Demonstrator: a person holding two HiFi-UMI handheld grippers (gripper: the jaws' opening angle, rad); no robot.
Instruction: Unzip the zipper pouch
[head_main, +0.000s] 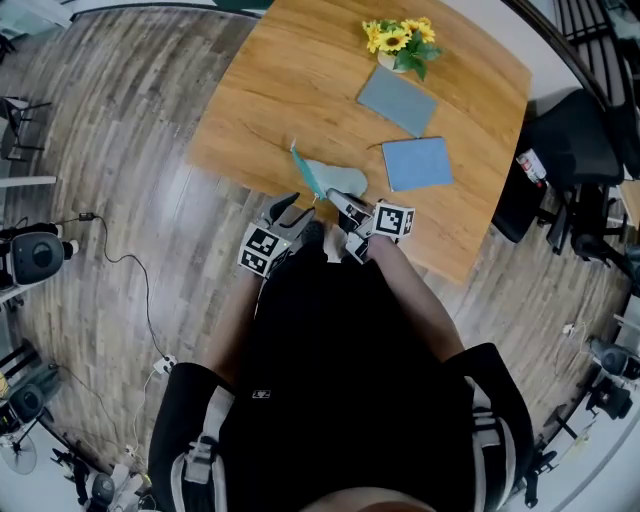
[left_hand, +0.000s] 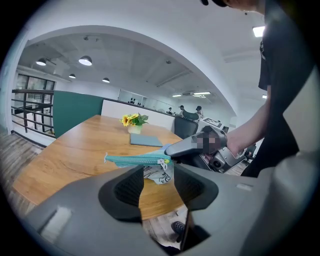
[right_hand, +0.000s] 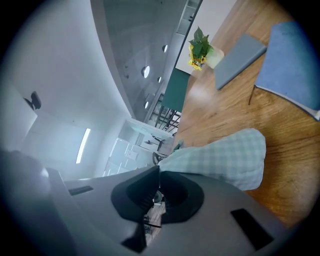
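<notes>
**Zipper pouch (head_main: 338, 180) held up by 1 gripper at the table's near edge**

The pouch is off the wood, over the near edge of the table (head_main: 280, 90), just in front of the person. It is pale green check cloth with a teal zipper (left_hand: 136, 159) along the top. In the left gripper view the zipper runs roughly level and the printed body hangs below it. The zipper looks closed along the length that shows.

The right gripper (right_hand: 158, 172) has its jaws pressed together on 1 end of the pouch, and the check cloth fans out from the tips. Whether the tips have the zipper pull or only the cloth cannot be made out.

The left gripper (left_hand: 157, 170) sits just beside the right one, its jaws spread. Both pads are bare. The pouch hangs just beyond the gap, in line with it, and neither pad touches it.

Farther across the table lie 2 flat rectangular pads, 1 blue (head_main: 417, 163) and 1 grey (head_main: 397, 100). Past them stands a small pot of yellow flowers (head_main: 400, 40). A black chair (head_main: 565, 140) stands at the table's right side.
</notes>
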